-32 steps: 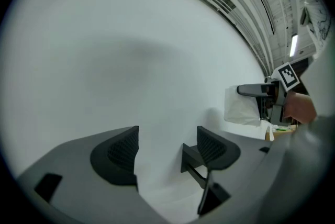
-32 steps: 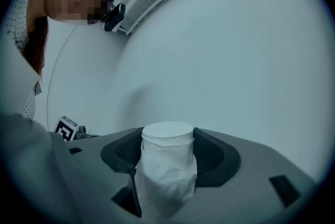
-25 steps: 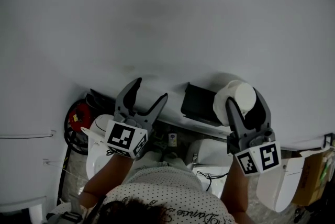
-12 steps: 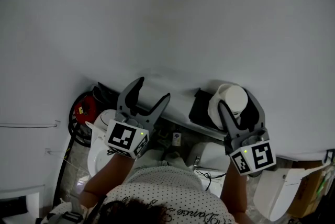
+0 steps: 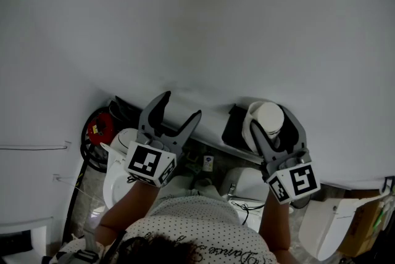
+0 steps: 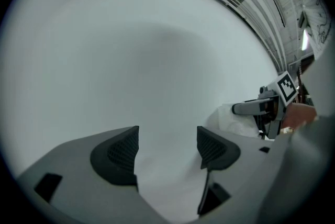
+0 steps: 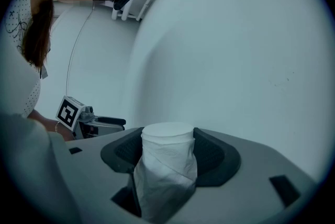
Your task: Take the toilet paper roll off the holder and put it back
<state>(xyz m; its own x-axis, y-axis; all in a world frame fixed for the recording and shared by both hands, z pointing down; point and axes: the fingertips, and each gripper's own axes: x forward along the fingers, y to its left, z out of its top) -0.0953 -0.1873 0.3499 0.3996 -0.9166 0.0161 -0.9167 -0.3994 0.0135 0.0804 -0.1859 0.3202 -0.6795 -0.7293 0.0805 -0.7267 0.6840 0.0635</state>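
The white toilet paper roll [image 5: 266, 118] stands upright between the fingers of my right gripper [image 5: 274, 123], which is shut on it, close to the wall. In the right gripper view the roll [image 7: 166, 165] fills the gap between the pads, with a loose sheet wrapped round it. The black holder [image 5: 232, 125] is fixed to the wall just left of the roll. My left gripper [image 5: 180, 107] is open with nothing in it, further left; its own view shows only bare wall between its pads [image 6: 121, 150]. That view also catches the roll [image 6: 230, 119] in the right gripper [image 6: 266, 108].
A white wall [image 5: 197, 22] fills most of the head view. Below are a toilet tank [image 5: 247, 185], a white seat [image 5: 114, 164], a red object with black hose [image 5: 95, 131], a white bin [image 5: 327, 222] and a cardboard box [image 5: 365, 207].
My right gripper has carried the roll to the left, closer to the black holder. The left gripper has hardly moved.
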